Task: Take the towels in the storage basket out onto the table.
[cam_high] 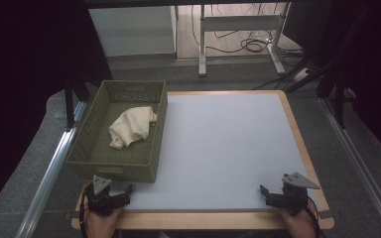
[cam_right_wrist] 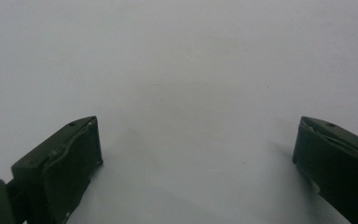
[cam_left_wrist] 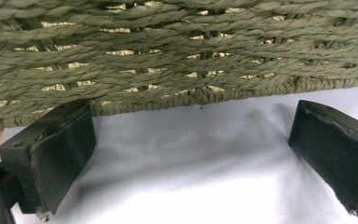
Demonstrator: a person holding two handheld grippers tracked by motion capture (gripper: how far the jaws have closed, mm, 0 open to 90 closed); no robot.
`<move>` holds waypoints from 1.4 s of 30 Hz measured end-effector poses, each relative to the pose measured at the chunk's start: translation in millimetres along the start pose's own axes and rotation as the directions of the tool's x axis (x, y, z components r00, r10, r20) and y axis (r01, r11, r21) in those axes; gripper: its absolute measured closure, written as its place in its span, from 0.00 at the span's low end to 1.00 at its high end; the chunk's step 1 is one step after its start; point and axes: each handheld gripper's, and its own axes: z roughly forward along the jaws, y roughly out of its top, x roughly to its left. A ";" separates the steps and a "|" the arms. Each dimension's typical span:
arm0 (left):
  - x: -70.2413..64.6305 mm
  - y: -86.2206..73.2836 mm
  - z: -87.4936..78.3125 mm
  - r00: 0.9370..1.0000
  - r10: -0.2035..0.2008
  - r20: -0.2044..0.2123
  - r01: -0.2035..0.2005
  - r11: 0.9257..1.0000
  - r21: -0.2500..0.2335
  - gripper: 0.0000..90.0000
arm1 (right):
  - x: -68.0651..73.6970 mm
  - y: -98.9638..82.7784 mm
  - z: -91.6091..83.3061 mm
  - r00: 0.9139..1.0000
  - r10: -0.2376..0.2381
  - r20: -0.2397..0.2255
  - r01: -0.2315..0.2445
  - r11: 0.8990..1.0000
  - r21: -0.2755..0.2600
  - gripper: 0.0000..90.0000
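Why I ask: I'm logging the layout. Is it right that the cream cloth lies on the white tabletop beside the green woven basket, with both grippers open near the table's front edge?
Not quite. The cream cloth lies inside the green woven basket, not on the white tabletop, as the high view shows. The left gripper and right gripper are open near the front edge.

Down at the bottom edge of the high view both of the person's hands are cut off at the wrist, left hand (cam_high: 99,224) and right hand (cam_high: 297,224), forearms out of frame. The cream crumpled cloth (cam_high: 131,127) covers part of the floor of the olive-green woven rectangular basket (cam_high: 110,168), and what lies under its folds can't be told. In the left gripper view the basket's woven wall (cam_left_wrist: 177,51) runs off the top and both sides, and the black jaws are clipped at the bottom corners
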 end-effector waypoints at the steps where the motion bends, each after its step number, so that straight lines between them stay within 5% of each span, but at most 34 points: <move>1: 0.2 0.0 0.1 1.000 -0.001 0.001 0.001 1.000 -0.001 0.01 | 0.0 0.0 0.0 1.000 0.000 0.000 0.000 1.000 0.000 0.01; 22: 1.9 -0.9 -3.1 1.000 -0.013 0.017 0.013 1.000 -0.006 0.02 | 0.0 0.0 0.0 1.000 0.001 0.000 -0.001 1.000 0.000 0.01; 42: -0.2 20.4 -53.2 0.997 0.007 0.072 -0.003 0.998 -0.060 0.04 | 0.0 0.0 0.2 1.000 0.001 0.000 -0.001 1.000 -0.001 0.01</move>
